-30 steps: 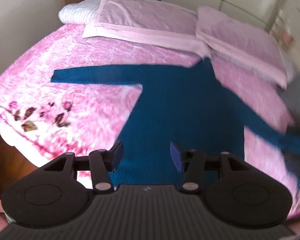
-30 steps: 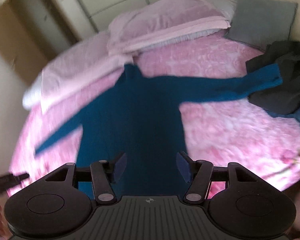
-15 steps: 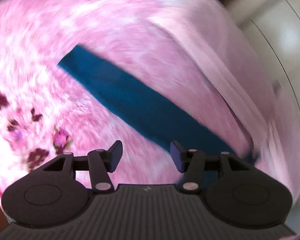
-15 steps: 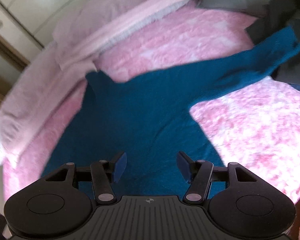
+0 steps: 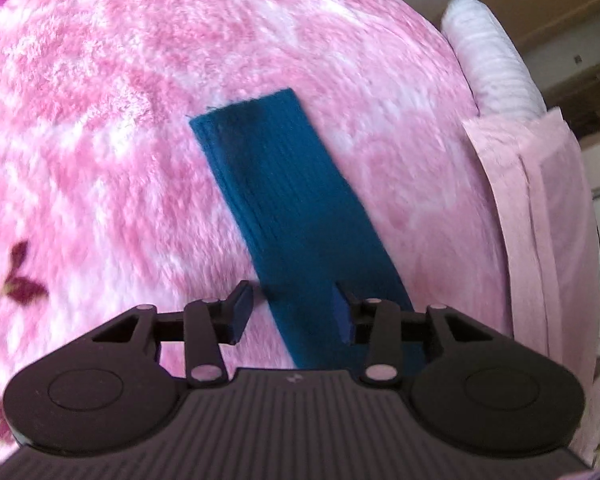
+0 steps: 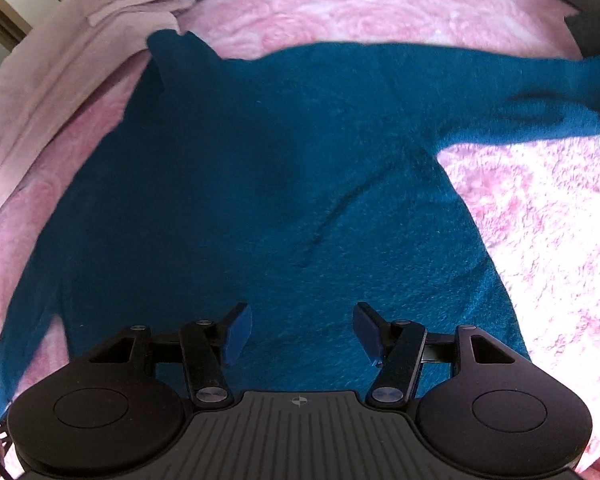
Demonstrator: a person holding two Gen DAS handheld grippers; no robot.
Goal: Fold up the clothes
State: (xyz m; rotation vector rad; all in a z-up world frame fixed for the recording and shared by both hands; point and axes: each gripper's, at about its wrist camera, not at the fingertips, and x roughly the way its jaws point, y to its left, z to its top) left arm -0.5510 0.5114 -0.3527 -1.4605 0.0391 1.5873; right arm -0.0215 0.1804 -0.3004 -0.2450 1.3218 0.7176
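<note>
Both wrist views look down close on the sweater [image 6: 260, 184], sharing it

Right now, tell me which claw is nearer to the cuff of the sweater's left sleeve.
Left. The left claw is open over that sleeve, with the cuff just ahead. The right claw is open above the sweater's body, away from that cuff.

teal sweater [image 6: 260, 184] spread flat, sleeves outstretched

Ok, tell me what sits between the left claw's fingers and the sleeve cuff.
Nothing else: in the left wrist view the left claw is open over the teal sleeve, which runs unbroken to its cuff on the pink blanket.
</note>
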